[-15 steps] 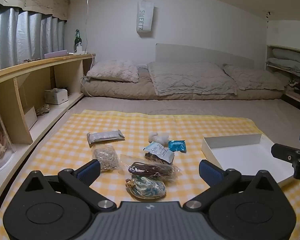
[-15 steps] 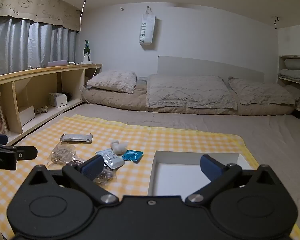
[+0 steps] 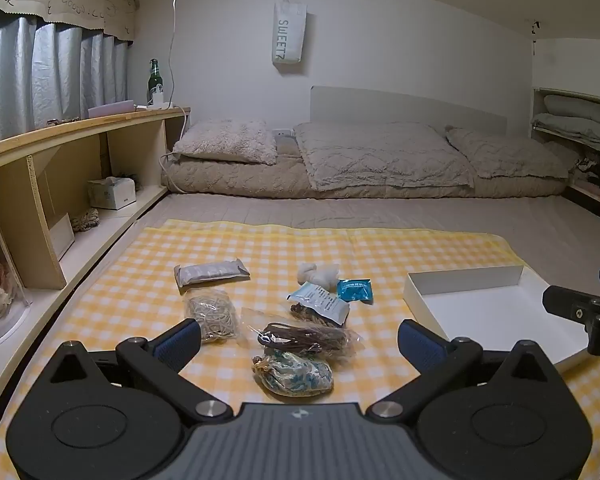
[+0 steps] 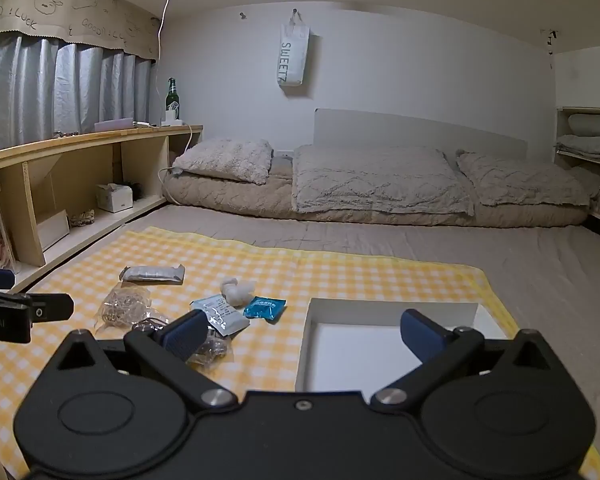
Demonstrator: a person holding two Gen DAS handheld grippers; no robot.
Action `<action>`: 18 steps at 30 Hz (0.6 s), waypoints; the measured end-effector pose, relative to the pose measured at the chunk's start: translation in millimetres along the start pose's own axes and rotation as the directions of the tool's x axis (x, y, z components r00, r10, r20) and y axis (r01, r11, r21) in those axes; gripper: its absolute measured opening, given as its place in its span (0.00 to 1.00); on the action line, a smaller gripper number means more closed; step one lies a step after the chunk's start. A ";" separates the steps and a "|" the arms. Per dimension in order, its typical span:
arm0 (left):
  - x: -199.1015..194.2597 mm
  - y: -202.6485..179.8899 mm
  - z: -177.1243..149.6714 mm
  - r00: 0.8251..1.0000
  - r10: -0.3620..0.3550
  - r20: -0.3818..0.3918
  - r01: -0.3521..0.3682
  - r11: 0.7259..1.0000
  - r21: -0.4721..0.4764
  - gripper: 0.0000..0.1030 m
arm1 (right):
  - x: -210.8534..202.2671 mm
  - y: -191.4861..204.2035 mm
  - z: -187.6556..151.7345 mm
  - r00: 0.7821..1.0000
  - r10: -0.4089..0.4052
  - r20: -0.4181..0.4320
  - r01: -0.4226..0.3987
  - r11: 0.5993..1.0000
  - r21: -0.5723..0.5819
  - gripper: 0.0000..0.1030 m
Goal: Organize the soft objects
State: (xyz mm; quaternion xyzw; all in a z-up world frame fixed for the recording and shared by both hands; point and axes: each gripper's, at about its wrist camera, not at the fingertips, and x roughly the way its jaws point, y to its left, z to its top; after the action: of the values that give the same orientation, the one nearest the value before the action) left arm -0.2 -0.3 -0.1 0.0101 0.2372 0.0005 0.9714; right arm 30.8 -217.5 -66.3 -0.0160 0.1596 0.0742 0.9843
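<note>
Several small soft items lie on a yellow checked cloth (image 3: 268, 256): a grey packet (image 3: 210, 272), a bag of rubber bands (image 3: 214, 314), a bag of brown cord (image 3: 304, 338), a patterned pouch (image 3: 294, 374), a white sachet (image 3: 320, 306), a blue sachet (image 3: 355, 290) and a white cotton wad (image 3: 318, 274). An empty white box (image 3: 496, 316) stands to their right. My left gripper (image 3: 300, 340) hovers open above the pouch and cord bag. My right gripper (image 4: 304, 332) is open above the white box (image 4: 364, 352), holding nothing.
A low wooden shelf (image 3: 72, 184) with a tissue box (image 3: 112, 193) runs along the left. Bedding with pillows (image 3: 340, 160) lies at the far wall. The right gripper's tip (image 3: 580, 312) shows at the right edge of the left wrist view.
</note>
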 end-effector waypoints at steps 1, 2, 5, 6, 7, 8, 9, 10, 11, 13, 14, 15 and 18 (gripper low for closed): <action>0.1 0.0 0.0 1.000 0.000 -0.001 0.000 1.000 0.001 1.00 | 0.8 0.3 0.1 1.000 -0.002 -0.002 0.002 1.000 0.002 1.00; 0.1 0.0 0.0 1.000 0.000 -0.001 0.000 1.000 0.001 1.00 | 0.8 0.3 0.1 1.000 -0.002 -0.003 0.002 1.000 0.002 1.00; 0.1 0.0 0.0 1.000 0.001 -0.001 -0.001 1.000 0.000 1.00 | 1.0 0.5 0.2 1.000 -0.002 -0.003 0.002 1.000 0.002 1.00; 0.0 0.1 0.1 1.000 0.001 -0.001 -0.001 1.000 -0.002 1.00 | 0.7 0.4 0.2 1.000 -0.004 -0.003 0.004 1.000 0.002 1.00; -0.1 0.2 0.1 1.000 0.002 -0.001 -0.002 1.000 -0.003 1.00 | 0.5 0.4 0.3 1.000 -0.004 -0.003 0.004 1.000 0.003 1.00; -0.1 0.2 0.1 1.000 0.001 -0.001 -0.001 1.000 -0.003 1.00 | 1.1 -0.5 -1.5 1.000 -0.004 -0.002 0.004 1.000 0.003 1.00; -0.2 0.2 0.1 1.000 0.001 -0.001 -0.001 1.000 -0.003 1.00 | 1.0 -0.6 -1.6 1.000 -0.005 -0.002 0.005 1.000 0.003 1.00; -0.1 0.2 0.1 1.000 0.001 -0.002 -0.001 1.000 -0.002 1.00 | 1.3 -0.5 -1.3 1.000 -0.005 -0.003 0.005 1.000 0.003 1.00; -0.1 0.2 0.2 1.000 0.001 -0.002 -0.001 1.000 -0.002 1.00 | 1.4 -0.5 -1.2 1.000 -0.004 -0.004 0.004 1.000 0.003 1.00; -0.2 0.3 0.2 1.000 0.001 -0.002 -0.001 1.000 -0.003 1.00 | 1.5 -0.5 -1.1 1.000 -0.004 -0.004 0.004 1.000 0.003 1.00; -0.2 0.3 0.2 1.000 0.001 -0.002 -0.001 1.000 -0.003 1.00 | 1.6 -0.5 -1.1 1.000 -0.004 -0.004 0.004 1.000 0.003 1.00; -0.1 0.2 0.2 1.000 0.001 -0.002 -0.001 1.000 -0.003 1.00 | 1.1 -0.7 -0.9 1.000 -0.004 -0.004 0.004 1.000 0.003 1.00; 0.0 0.3 0.2 1.000 0.002 -0.003 -0.002 1.000 -0.003 1.00 | 0.0 -1.1 0.3 1.000 -0.004 -0.006 0.004 1.000 0.003 1.00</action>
State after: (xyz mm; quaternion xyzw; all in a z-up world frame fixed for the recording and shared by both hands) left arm -0.1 0.0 0.1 0.0088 0.2387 0.0016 0.9711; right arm 31.1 -218.6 -66.0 -0.0148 0.1624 0.0720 0.9840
